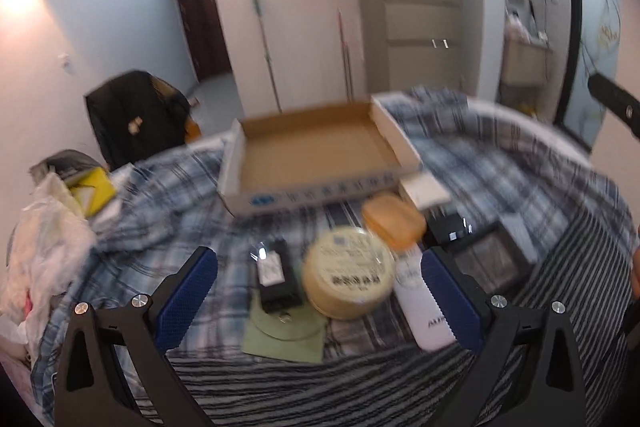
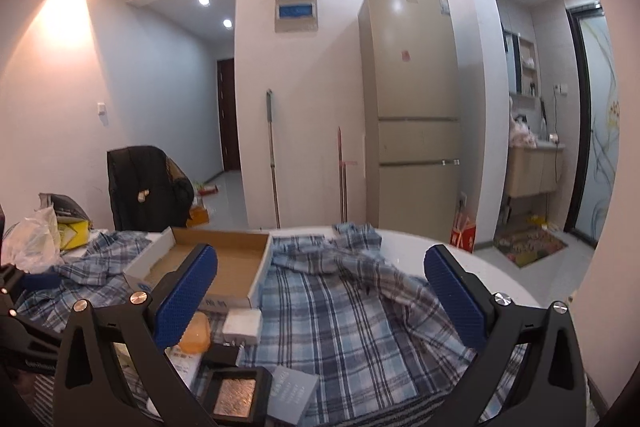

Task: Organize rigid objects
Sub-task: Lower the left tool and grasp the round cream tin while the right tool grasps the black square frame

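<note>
1. The landmark is the shallow cardboard tray, open-topped with nothing in it, lying on a blue plaid cloth that covers a round table.
2. The left gripper hangs on the near side of the tray, its blue-padded jaws spread wide and holding nothing.
3. Between those jaws, on the camera's side of the tray, lie several rigid things: a round cream tin with a printed lid, a small black device resting on a pale green card, and a white tube lying beside the tin.
4. An orange translucent case sits between the tin and the tray's near right corner; a white block touches that corner.
5. To the right of the orange case, away from the tray, stands a black box; the blur hides its detail.
6. The right gripper is likewise wide open and empty, hovering to the right of the tray over bare plaid cloth.
7. In the right wrist view a black framed square and a grey-blue booklet lie on the near side of the tray, beside each other.
8. Left of the tray sit a white plastic bag and a yellow carton.
9. Beyond the tray stand a dark-draped chair and a beige fridge.
</note>
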`<state>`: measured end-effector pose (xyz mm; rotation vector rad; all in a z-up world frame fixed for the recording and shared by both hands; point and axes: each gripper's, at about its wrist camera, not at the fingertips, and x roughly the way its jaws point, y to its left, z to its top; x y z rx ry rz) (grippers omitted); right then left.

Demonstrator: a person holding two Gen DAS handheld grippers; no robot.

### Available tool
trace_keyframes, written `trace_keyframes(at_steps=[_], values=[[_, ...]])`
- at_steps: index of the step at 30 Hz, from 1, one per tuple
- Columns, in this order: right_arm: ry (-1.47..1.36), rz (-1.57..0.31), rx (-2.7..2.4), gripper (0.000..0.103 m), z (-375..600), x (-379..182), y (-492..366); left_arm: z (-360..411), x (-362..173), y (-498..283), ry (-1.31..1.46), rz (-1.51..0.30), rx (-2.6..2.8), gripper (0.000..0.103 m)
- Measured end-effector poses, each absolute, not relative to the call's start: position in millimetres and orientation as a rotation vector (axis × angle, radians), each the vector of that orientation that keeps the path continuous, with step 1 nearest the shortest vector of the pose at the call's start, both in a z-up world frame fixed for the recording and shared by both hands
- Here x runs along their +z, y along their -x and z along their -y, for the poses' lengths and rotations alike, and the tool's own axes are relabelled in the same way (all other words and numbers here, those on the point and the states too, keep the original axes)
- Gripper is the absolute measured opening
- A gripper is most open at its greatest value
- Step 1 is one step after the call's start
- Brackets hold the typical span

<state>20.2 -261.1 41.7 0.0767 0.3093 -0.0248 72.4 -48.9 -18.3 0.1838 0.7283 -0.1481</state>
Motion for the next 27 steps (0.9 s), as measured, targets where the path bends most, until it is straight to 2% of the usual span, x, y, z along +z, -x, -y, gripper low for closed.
trace_keyframes(at_steps=[6,9,11,17,19,22,24,27], values=[[-0.117,-0.371,-0.038,0.103,274,28,-32,58,-55,-106,-0.15,-0.919,-0.168,0.103],[-0.116,-0.374,-0.047,0.103,276,25,-33,59,-64,-117,-0.155,-0.936,-0.127,0.103],[-0.112,-0.381,-0.05,0.103,276,24,-34,61,-67,-120,-0.173,-0.934,-0.12,0.095],[-0.099,-0.41,-0.015,0.103,271,20,-37,71,-73,-119,-0.231,-0.942,-0.166,0.092],[-0.097,-0.408,-0.012,0.103,270,19,-37,76,-74,-121,-0.258,-0.94,-0.174,0.085],[-0.108,-0.415,0.0,0.103,272,18,-37,78,-79,-126,-0.278,-0.952,-0.186,0.084],[-0.104,-0.41,-0.008,0.103,272,18,-37,73,-79,-129,-0.24,-0.962,-0.185,0.077],[-0.08,-0.408,-0.039,0.103,270,17,-39,65,-77,-131,-0.203,-0.957,-0.188,0.077]])
